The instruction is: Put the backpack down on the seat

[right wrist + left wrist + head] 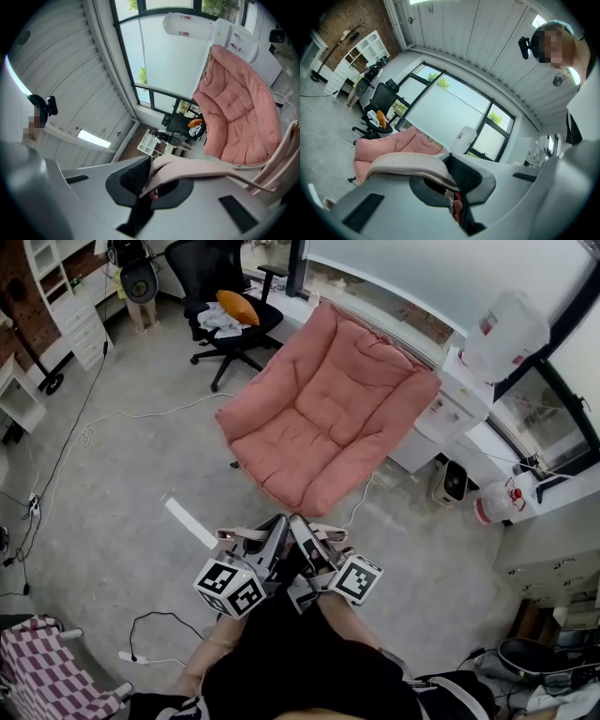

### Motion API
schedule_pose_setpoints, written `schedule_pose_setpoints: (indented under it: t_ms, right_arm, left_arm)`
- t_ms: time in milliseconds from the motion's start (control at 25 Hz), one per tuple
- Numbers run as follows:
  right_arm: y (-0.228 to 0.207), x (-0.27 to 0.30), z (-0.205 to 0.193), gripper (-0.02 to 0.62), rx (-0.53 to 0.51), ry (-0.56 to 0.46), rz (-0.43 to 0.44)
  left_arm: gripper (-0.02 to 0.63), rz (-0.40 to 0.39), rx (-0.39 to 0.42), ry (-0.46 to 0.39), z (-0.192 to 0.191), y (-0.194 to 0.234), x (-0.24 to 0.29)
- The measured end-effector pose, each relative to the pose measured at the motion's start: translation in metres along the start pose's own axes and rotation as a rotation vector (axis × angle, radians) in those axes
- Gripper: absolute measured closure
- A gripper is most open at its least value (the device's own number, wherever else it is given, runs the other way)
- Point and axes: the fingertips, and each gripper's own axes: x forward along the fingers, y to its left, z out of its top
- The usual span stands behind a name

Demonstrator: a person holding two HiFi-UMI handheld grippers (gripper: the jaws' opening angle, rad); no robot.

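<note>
Showing only its two pale straps, the backpack (323,532) hangs between the grippers close in front of the person, over the floor (141,474) and well apart from the seat (328,418). Pack body: cannot make out.

Left gripper (272,538): fingers (461,176) together, clamped on a strap (408,164) that loops over them. Right gripper (305,538): fingers (136,176) likewise pinched on the other strap (201,169). Both grippers side by side, nearly touching.

Seat: pink, padded, bowl-shaped, tilted open toward the person.

Beyond it, a black office chair (211,277) carries an orange cushion (237,306) and a white cloth (217,322). Right of the seat, a white dispenser (459,399) bears a jug (502,334) on top. Far left, a white shelf (75,306); contents too small to tell.
</note>
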Motion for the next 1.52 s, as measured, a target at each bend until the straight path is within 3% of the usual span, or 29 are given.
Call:
schedule_pose_setpoints:
  t_ms: [560, 960, 1520]
  right_arm:
    - [-0.035, 0.090, 0.054, 0.560, 0.055, 0.104, 0.017]
    - [-0.062, 0.130, 0.085, 0.559, 0.102, 0.143, 0.028]
    - [-0.083, 0.148, 0.125, 0.559, 0.192, 0.014, 0.007]
  left_arm:
    - [0.588, 0.107, -0.032, -0.056, 0.051, 0.065, 0.075]
    - [0.588, 0.118, -0.017, -0.098, 0.078, 0.095, 0.128]
    - [0.588, 0.056, 0.015, -0.031, 0.090, 0.106, 0.184]
